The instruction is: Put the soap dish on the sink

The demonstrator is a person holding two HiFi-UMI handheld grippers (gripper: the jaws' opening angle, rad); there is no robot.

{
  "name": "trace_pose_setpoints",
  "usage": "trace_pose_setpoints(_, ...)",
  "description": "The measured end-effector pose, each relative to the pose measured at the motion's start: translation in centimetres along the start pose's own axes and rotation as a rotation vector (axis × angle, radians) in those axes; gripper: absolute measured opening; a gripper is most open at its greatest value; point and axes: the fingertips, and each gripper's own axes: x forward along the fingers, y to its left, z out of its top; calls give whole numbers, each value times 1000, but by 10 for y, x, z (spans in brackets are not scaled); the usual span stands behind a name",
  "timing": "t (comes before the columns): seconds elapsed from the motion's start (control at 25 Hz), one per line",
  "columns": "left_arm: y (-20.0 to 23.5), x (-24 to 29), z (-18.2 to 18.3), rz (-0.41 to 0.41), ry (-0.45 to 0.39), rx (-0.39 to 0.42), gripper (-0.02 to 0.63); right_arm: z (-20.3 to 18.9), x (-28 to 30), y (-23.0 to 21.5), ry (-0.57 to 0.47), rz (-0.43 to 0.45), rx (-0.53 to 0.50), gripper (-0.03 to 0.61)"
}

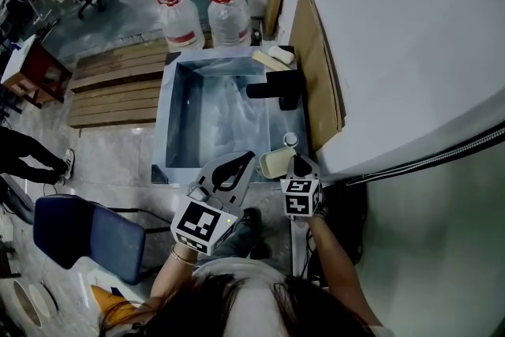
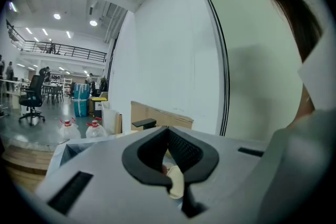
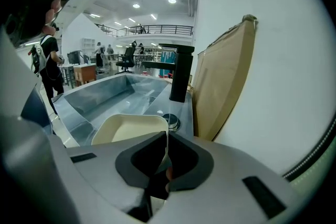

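One cream soap dish point(image 1: 272, 163) point(image 3: 128, 131) is at the sink's point(image 1: 166, 91) 5 o'clock corner, over the rim; can't tell if it rests there. Right gripper point(image 1: 302, 166) point(image 3: 167, 136) is clamped on the dish's near wall. Left gripper point(image 1: 237, 166) point(image 2: 168, 131) is just beside the dish at 9 o'clock, jaw tips together. Black faucet point(image 1: 276, 87) point(image 3: 180, 73) is at 12 o'clock from the dish, and cardboard point(image 1: 316, 67) leans at 1 o'clock.

Cream soap dish point(image 3: 128, 131), steel-grey sink point(image 1: 175, 118), black tap point(image 1: 276, 87), brown cardboard point(image 1: 319, 75).
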Motion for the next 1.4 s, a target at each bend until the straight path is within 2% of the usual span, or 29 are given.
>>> trace_pose_setpoints(0.4, 0, -2, -1, 10, -4, -2, 9, -8, 5, -1, 48, 2, 28, 35)
trace_pose_setpoints(0.72, 0, -5, 3, 25, -10, -15, 8, -7, 3, 0, 46, 18, 43, 35)
trace_pose_setpoints(1.4, -12, -27, 12, 50, -46, 0, 8, 26, -44, 2, -115, 4, 41, 35)
